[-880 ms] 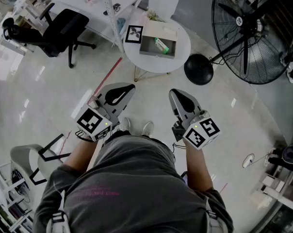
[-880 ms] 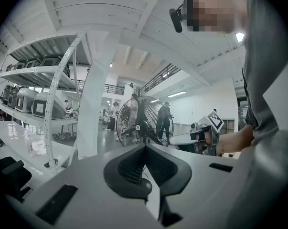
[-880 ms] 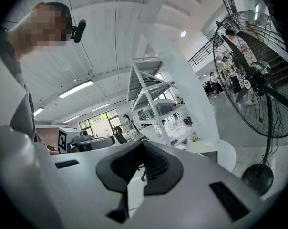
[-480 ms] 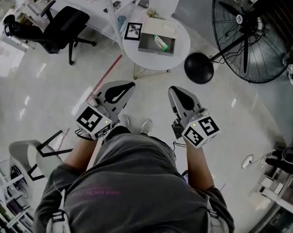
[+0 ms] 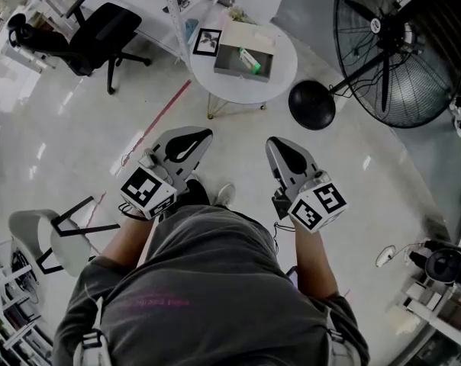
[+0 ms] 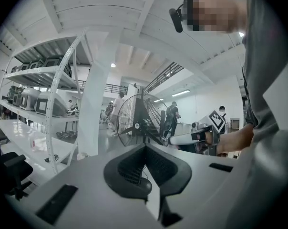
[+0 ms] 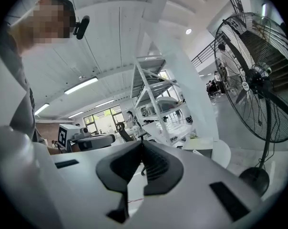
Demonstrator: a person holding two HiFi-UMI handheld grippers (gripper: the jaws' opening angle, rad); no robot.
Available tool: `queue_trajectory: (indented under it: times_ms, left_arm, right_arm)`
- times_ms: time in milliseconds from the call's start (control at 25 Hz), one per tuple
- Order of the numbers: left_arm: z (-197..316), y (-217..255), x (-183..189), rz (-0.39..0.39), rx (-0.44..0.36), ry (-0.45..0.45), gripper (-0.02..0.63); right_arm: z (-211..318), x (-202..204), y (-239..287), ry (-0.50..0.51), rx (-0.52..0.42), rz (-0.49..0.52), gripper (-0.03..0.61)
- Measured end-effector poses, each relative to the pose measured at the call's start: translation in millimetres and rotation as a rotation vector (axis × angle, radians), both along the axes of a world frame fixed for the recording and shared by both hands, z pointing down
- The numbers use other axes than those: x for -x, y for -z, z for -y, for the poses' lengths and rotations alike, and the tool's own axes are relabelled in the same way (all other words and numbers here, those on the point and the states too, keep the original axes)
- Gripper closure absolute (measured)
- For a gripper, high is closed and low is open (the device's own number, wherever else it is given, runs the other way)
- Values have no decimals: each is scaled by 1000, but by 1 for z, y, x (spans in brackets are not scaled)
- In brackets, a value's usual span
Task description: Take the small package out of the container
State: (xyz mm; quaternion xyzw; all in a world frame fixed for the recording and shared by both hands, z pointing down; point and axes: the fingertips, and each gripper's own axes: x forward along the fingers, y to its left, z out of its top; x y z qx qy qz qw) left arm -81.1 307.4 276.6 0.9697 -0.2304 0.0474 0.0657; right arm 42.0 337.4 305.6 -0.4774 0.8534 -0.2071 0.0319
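The small package [image 5: 250,59], a slim green and white pack, lies inside the grey container [image 5: 229,65], toward the container's right side. The container is an open, shallow rectangular box and it sits on the round white table [image 5: 282,73], near the table's middle. At the far edge of the table, just behind the container, a white box [image 5: 251,34] leans or lies; whether it touches the container cannot be told. On the table's left edge, just beside the container, sits a black-framed picture card [image 5: 207,42].

Both grippers are well short of the table, held over the floor on the near side of it, in front of the person's grey shirt [image 5: 207,280]. The left gripper [image 5: 206,134] points toward the table's left side; its jaws are pressed together at the tips with nothing between them. The right gripper [image 5: 269,142] points toward the table's right side; its jaws are likewise closed tight and empty. Neither gripper touches the table, the container or the package.

To the right of the table stands a large black pedestal fan [image 5: 391,44], its round base [image 5: 311,105] on the floor just beside the table's right edge. To the left of the table, well apart from it, is a black office chair [image 5: 93,36]. The right gripper view shows the table [image 7: 222,152] ahead beyond the closed jaw tips.
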Motion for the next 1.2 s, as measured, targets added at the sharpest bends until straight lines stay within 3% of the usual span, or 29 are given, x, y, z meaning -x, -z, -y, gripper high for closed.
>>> queue_trajectory:
  times_ms: [520, 1200]
  left_arm:
    - [40, -10, 2, 10, 28, 21, 600]
    - [198, -31, -14, 2, 72, -46, 600]
  right_arm:
    - [32, -13, -15, -15, 42, 11, 557]
    - [183, -18, -33, -57, 96, -11, 557]
